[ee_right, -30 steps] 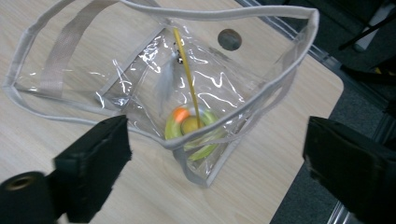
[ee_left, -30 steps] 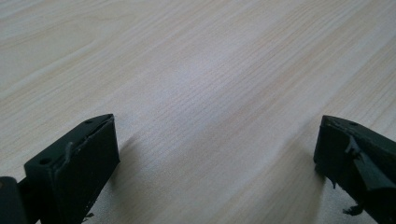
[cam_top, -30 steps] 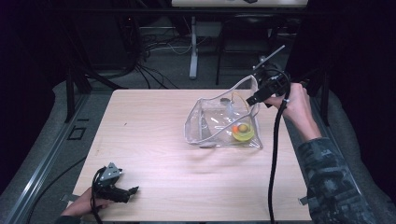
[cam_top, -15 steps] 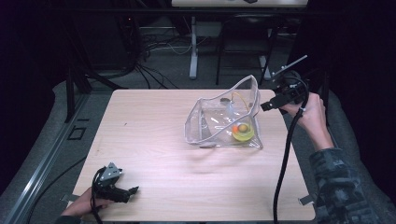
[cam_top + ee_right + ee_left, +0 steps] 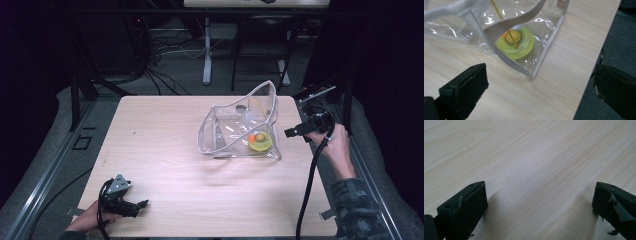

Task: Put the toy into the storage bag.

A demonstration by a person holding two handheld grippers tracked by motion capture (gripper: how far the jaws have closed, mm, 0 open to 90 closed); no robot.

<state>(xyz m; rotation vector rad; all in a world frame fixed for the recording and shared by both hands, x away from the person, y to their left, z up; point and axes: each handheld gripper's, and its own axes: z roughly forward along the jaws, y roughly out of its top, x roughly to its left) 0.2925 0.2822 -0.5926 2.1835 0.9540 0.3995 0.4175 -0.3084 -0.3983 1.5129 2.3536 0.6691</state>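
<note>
the clear plastic bag sits right of centre on the table, a yellow-green toy inside. the right tongs, jaws wide apart and empty, hang just beside its near corner. judged best: approach the grey strap squarely and pinch only that. the left tongs rest spread on bare wood.

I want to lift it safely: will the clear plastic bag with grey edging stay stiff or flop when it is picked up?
The clear plastic bag with grey edging probably flops: its walls are wrinkled and sagging. It looks light. The yellow-green round object inside may slide to the low corner if it tilts.
</note>
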